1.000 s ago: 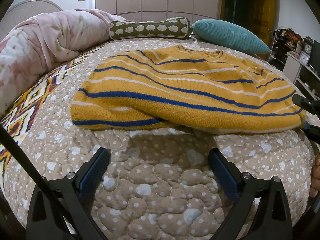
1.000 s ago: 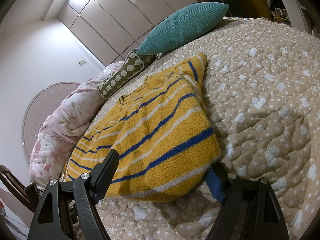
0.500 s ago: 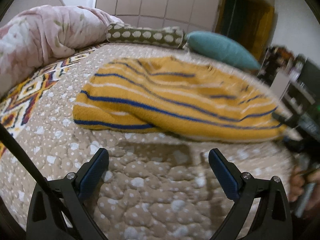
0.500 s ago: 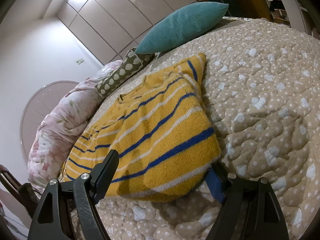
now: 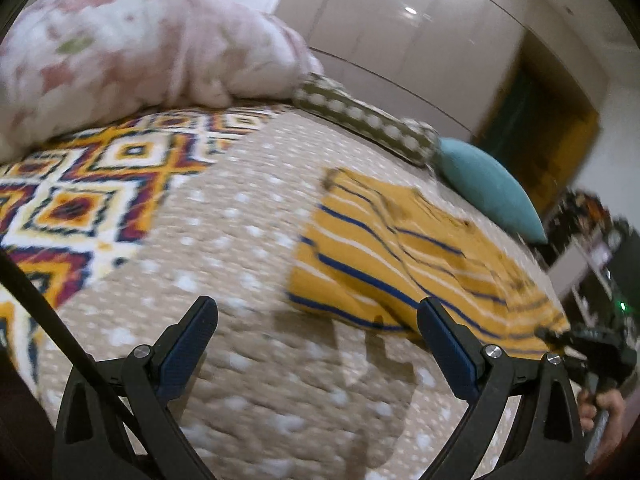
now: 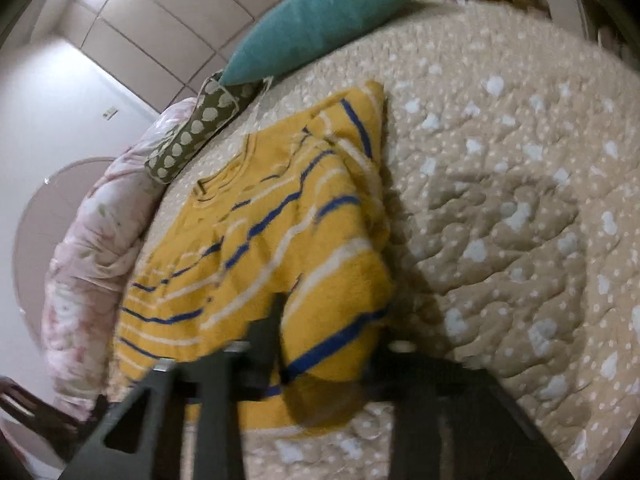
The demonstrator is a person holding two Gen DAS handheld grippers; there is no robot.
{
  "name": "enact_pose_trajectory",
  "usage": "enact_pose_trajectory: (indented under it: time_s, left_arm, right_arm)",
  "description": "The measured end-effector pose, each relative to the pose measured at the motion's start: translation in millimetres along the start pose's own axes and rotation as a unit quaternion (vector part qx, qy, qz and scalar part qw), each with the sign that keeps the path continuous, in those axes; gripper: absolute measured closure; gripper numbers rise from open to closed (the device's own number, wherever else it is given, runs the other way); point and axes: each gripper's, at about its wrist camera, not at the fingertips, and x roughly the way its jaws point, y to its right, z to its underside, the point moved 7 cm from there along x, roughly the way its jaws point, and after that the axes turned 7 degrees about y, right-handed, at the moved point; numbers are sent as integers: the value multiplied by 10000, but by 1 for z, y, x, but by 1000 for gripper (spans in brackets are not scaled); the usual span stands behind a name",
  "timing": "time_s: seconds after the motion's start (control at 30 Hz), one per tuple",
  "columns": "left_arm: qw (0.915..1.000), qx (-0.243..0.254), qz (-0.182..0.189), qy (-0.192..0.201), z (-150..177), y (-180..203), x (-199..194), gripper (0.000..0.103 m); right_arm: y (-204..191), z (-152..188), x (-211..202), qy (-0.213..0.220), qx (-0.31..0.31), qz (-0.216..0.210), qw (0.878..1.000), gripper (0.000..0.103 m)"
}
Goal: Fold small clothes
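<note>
Blur: both views motion-smeared; right gripper (image 6: 320, 344) fingers are dark streaks, hem corner of the sweater (image 6: 280, 248) covers the gap between them.
Left gripper (image 5: 316, 344): blue-padded fingers wide apart, empty, over the quilt (image 5: 240, 248), just left of the sweater's hem.
Right gripper: appears clamped on the sweater's near corner, probably lifted; grip itself hidden.
Sweater: on the quilt, long axis hem-near to collar-far, neckline toward the teal pillow (image 6: 320, 20).
Textures: fuzzy mustard knit, blue and white stripes; quilt beige, puckered, white-dotted; floral duvet (image 5: 120, 48) bunched far left.
</note>
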Motion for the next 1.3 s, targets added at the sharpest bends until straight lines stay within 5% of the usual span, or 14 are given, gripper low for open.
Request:
enact_pose_trajectory:
  time_s: [0.1,0.27,0.37,0.43,0.53,0.63,0.7,0.8,0.93,1.03,1.1,1.2,1.3]
  left_arm:
    - [9993,-302,-159,141,-11,-20,-3,4]
    - [9968,-569,-390,393,-26,-45,-12,4]
    - [9941,-809,-546,476,-30,-61,-15,4]
    - [9918,-996,-594,533,-33,-71,-17,4]
    - [9890,-1186,-612,633,-36,-81,-23,4]
    - [9861,-1355,-591,764,-39,-88,-28,4]
    - [9850,-1438,-551,773,-39,-91,-29,4]
    - [9859,-1444,-504,677,-38,-90,-25,4]
    - [9868,-1403,-521,621,-35,-88,-22,4]
    - [9869,-1417,-532,560,-33,-87,-18,4]
    - [9872,-1416,-523,510,-31,-87,-15,4]
    - [9874,-1426,-512,463,-29,-86,-12,4]
    - [9872,-1448,-463,492,-30,-84,-13,4]
  right_arm:
    - [-21,-14,-11,66,-314,294,9991,80]
    - [-143,-20,-18,411,-2071,534,9760,81]
    - [-224,16,13,191,-3259,432,9442,81]
    - [-268,61,48,-138,-4073,378,9124,81]
    - [-293,121,97,-718,-4650,300,8819,81]
    - [-297,152,122,-807,-5023,418,8599,75]
    - [-298,150,123,-758,-4954,358,8646,69]
    - [-299,138,116,-1063,-4289,-239,8967,54]
    - [-304,114,72,-1164,-3269,-1333,9283,53]
    - [-300,90,36,-763,-2983,-1524,9391,53]
    - [-297,84,30,-569,-3121,-1315,9392,54]
    - [-285,91,41,-674,-3550,-814,9289,79]
    - [-283,113,69,-1116,-3592,-785,9232,79]
